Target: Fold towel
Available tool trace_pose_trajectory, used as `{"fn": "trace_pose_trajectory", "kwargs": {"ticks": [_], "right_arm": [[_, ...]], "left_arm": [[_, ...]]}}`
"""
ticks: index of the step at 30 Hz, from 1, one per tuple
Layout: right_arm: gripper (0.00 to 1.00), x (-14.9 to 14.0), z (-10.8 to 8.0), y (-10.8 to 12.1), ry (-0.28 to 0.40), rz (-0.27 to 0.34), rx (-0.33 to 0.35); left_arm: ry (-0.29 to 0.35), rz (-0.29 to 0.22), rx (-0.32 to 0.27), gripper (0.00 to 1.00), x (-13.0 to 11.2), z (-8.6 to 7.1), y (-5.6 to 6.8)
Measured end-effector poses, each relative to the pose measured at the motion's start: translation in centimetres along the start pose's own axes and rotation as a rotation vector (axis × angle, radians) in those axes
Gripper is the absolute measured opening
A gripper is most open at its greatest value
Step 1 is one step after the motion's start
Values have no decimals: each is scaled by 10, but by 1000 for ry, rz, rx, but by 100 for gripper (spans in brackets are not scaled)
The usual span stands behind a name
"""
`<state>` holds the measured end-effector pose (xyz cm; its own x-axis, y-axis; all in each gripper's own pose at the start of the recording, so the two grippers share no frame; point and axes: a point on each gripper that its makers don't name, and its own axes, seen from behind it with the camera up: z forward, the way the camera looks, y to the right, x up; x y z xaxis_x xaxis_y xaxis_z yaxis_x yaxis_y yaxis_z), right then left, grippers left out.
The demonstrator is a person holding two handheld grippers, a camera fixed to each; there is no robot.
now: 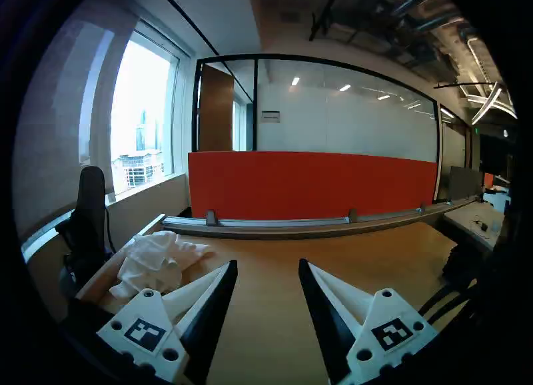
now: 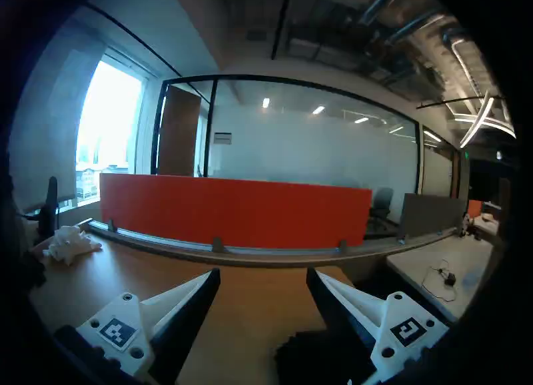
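Wood desk [image 1: 373, 252], towel [image 1: 156, 262], red partition [image 1: 313, 185]

The surface [image 1: 280, 298] is a light-brown wooden top that runs up to the red partition [image 1: 310, 185] standing along its far edge, where a grey rail [image 1: 266, 222] lines the partition's foot. A white towel [image 1: 156, 262] lies crumpled in a loose heap on the wood, just before the partition's left end. Beyond the partition's right end, a paler surface [image 2: 440, 265] carries a dark cable [image 2: 443, 276].
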<state>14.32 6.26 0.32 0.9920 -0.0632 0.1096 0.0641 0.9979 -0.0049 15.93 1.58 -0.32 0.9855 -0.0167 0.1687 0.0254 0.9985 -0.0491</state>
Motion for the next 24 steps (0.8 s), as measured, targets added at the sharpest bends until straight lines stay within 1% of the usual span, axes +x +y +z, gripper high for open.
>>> {"fn": "trace_pose_trajectory", "kwargs": {"ticks": [8, 11, 15, 20, 24], "right_arm": [[100, 14, 6, -38, 14, 10, 24], [100, 15, 6, -51, 18, 14, 36], [100, 13, 8, -59, 18, 11, 36], [100, 19, 7, -63, 18, 8, 24], [100, 27, 6, -67, 26, 21, 26]], "left_arm": [[63, -15, 5, 67, 21, 4, -7], [81, -20, 6, 67, 27, 5, -9], [89, -21, 6, 67, 30, 6, -11], [95, -19, 9, 67, 30, 8, -12], [102, -21, 9, 67, 30, 8, -11]]}}
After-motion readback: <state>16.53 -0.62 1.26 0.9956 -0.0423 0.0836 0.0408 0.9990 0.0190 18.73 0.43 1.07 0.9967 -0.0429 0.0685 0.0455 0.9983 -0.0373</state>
